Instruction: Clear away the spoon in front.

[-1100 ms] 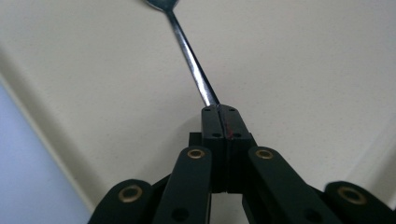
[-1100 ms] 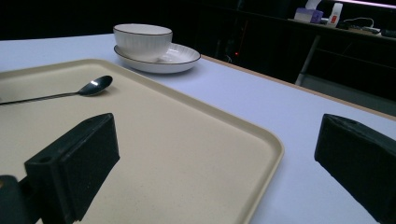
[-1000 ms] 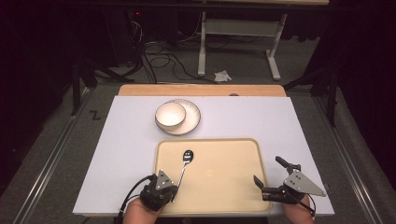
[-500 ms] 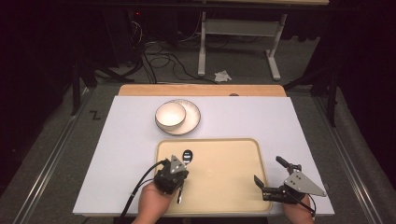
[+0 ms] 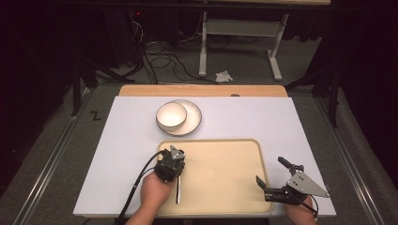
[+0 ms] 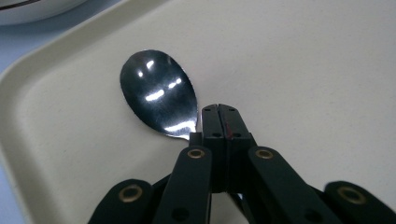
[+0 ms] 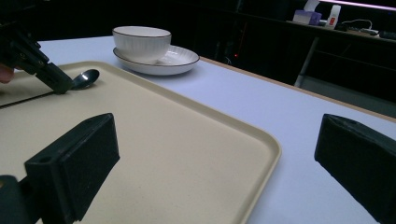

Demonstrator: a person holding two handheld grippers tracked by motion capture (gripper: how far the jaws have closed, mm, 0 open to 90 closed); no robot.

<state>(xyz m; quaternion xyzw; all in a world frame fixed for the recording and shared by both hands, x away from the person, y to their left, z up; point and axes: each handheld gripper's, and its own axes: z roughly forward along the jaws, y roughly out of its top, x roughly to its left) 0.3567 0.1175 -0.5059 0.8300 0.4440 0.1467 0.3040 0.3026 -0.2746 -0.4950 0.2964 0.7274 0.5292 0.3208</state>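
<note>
Left hand-held gripper [image 6: 222, 122] moved forward over spoon [image 6: 159, 94] neck, jaws together, right hand-held gripper [image 5: 271, 178] unmoved, apart.

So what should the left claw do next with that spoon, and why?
Probably lift it a little. The left gripper has its jaws shut at the neck of the spoon, which lies flat on the tray; the bowl waits beyond on its plate.
</note>
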